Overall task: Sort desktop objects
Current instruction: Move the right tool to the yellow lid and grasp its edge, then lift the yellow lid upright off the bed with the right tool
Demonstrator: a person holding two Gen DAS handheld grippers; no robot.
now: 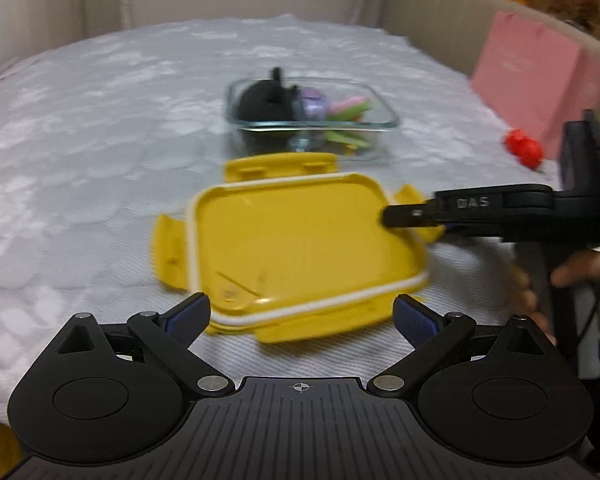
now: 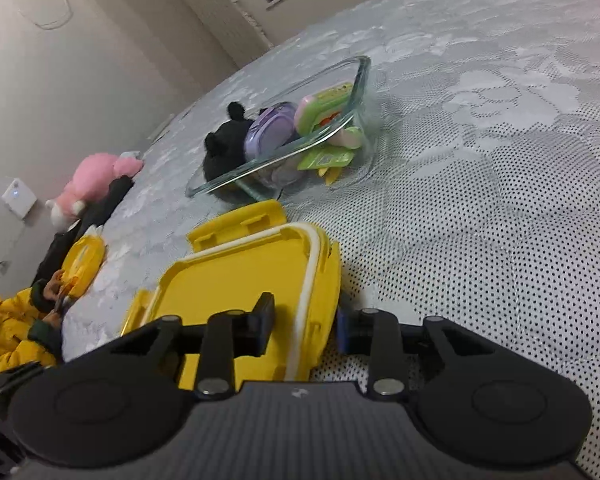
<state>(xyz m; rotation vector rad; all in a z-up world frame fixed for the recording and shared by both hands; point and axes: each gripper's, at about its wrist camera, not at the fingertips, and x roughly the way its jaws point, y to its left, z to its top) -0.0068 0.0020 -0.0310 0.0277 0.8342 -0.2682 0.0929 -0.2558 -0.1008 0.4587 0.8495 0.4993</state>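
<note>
— Yellow lid (image 1: 300, 248), what does it look like?
— Rectangular plastic with rounded corners, a white seal strip running around its rim and a hinged latch flap on each side. It lies on the white lace-covered surface (image 1: 100, 120), just in front of the glass container (image 1: 312, 120), which holds a black plush toy (image 1: 264, 100), a purple case (image 1: 314, 104) and green and pink pieces.
— And the fingers?
— The right gripper (image 2: 304, 326) has narrowed on the lid's right edge, one finger over the inner face, one outside the rim; whether the pads press yet I cannot tell. The left gripper (image 1: 302, 316) stands wide at the lid's near edge, holding nothing.
— What differs between views?
— Left wrist shows a pink bag (image 1: 536, 80) and a red object (image 1: 524, 148); right wrist shows a pink plush (image 2: 96, 184) and a person in a yellow jacket (image 2: 12, 320).
</note>
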